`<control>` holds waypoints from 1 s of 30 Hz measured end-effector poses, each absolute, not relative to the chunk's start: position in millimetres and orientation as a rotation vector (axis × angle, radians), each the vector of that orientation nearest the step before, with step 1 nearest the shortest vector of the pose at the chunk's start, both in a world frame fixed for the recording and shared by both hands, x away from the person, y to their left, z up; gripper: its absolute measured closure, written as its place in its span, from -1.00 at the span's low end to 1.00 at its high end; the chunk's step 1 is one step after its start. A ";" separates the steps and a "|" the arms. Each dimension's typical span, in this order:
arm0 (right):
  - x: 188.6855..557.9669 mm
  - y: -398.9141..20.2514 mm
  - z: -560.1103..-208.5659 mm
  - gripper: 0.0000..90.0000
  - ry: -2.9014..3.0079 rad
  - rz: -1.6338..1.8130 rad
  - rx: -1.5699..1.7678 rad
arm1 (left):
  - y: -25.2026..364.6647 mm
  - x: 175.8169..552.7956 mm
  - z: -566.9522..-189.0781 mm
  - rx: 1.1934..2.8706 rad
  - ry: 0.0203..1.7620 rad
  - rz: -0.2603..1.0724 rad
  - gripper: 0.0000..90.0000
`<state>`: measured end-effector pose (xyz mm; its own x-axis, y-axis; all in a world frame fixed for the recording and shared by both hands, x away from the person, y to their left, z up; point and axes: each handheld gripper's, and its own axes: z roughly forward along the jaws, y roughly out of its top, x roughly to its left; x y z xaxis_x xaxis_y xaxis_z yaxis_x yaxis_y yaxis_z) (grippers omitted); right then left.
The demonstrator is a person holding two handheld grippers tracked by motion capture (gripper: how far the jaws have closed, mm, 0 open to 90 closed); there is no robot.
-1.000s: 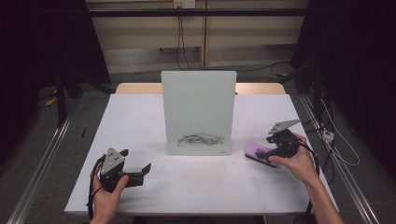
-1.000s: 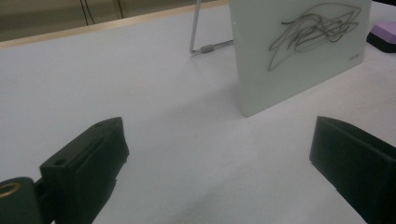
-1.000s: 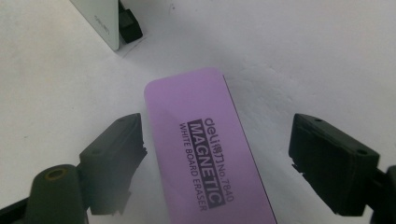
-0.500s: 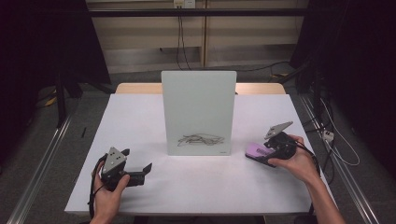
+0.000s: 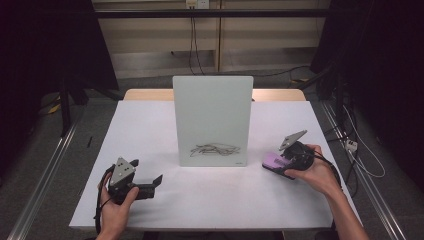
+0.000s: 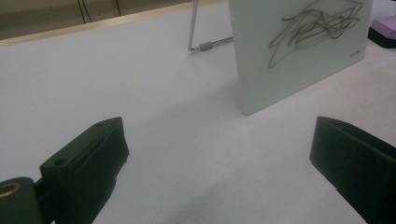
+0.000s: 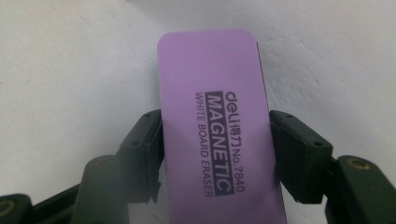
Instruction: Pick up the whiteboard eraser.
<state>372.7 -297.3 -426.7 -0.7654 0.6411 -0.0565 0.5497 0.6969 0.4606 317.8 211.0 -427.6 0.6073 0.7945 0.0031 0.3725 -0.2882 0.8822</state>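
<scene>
One purple eraser (image 7: pixel 219 135) – right gripper (image 7: pixel 217 154) jaws just closed on it, one scribbled whiteboard (image 5: pixel 212 120), left gripper (image 6: pixel 219 154) jaws open – empty

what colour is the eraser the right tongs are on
Purple eraser, with dark lettering on top; it shows best in the right gripper view.

Right hand-held gripper (image 5: pixel 284 162) closing on purple eraser (image 5: pixel 274 161) beside whiteboard (image 5: pixel 212 120).

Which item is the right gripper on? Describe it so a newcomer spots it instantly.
Start at the upright whiteboard standing mid-table with a black scribble. Just off its lower right corner lies a flat purple eraser, with the right gripper closed across its sides. It is the table's one coloured thing, printed "MAGNETIC WHITE BOARD ERASER".
</scene>
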 end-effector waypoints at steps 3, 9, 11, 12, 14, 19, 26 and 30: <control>372.9 -297.4 -426.8 -0.13 2.697 0.630 0.965 | 211.3 318.3 -427.8 1.891 0.935 0.564 -0.91; 372.7 -299.1 -425.3 -0.11 2.682 0.641 0.985 | 212.1 318.4 -427.6 1.895 0.933 0.565 -0.91; 372.1 -300.2 -424.1 -0.10 2.674 0.657 0.989 | 212.2 318.5 -427.7 1.895 0.935 0.562 -0.91; 371.2 -301.2 -422.3 -0.10 2.659 0.673 0.999 | 212.2 318.7 -427.9 1.896 0.936 0.562 -0.91; 370.6 -301.5 -421.3 -0.10 2.654 0.683 0.997 | 212.1 319.0 -428.3 1.892 0.936 0.562 -0.91; 368.0 -303.6 -415.9 -0.10 2.610 0.771 1.000 | 212.9 319.7 -428.8 1.900 0.938 0.561 -0.91; 364.3 -300.5 -412.0 -0.09 2.575 0.854 0.979 | 212.7 320.2 -429.3 1.901 0.942 0.564 -0.91; 362.0 -298.1 -411.1 -0.09 2.557 0.888 0.975 | 213.3 320.3 -429.2 1.905 0.941 0.560 -0.91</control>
